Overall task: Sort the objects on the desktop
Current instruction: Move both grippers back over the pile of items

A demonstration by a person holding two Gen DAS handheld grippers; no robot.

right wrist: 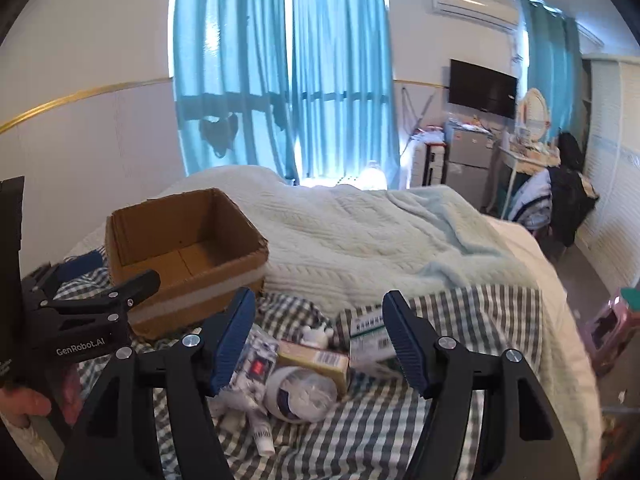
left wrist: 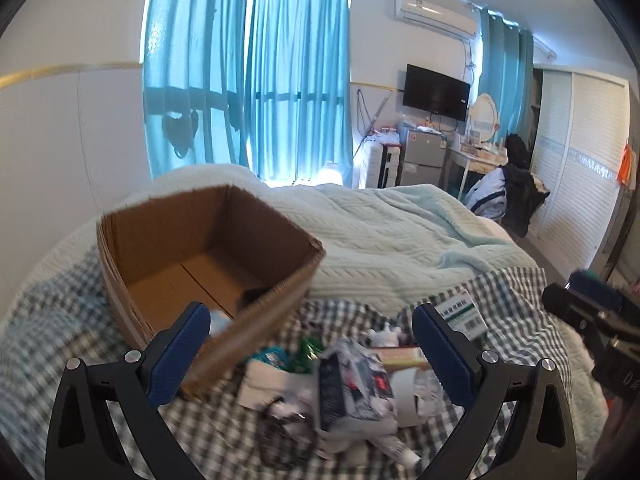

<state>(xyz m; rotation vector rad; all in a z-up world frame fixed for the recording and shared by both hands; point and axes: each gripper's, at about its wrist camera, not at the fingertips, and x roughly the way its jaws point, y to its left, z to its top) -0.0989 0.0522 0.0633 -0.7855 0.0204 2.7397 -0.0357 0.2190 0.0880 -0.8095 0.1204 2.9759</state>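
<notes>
An open cardboard box (left wrist: 208, 256) stands on the checkered cloth on the bed; it also shows in the right wrist view (right wrist: 184, 248). In front of it lies a pile of small items: a patterned packet (left wrist: 352, 384), a green-and-white medicine box (left wrist: 462, 314), also in the right wrist view (right wrist: 370, 340), a tan carton (right wrist: 316, 360), a round clear tub (right wrist: 300, 394) and a white tube (right wrist: 262, 432). My left gripper (left wrist: 310, 346) is open and empty just above the pile, beside the box's near corner. My right gripper (right wrist: 320, 340) is open and empty above the carton and tub.
The checkered cloth (right wrist: 400, 432) covers the near bed. A pale knitted blanket (right wrist: 380, 236) lies behind the pile. The left gripper's body (right wrist: 80, 320) sits at the right view's left edge. A white wall is to the left; the bed edge drops at right.
</notes>
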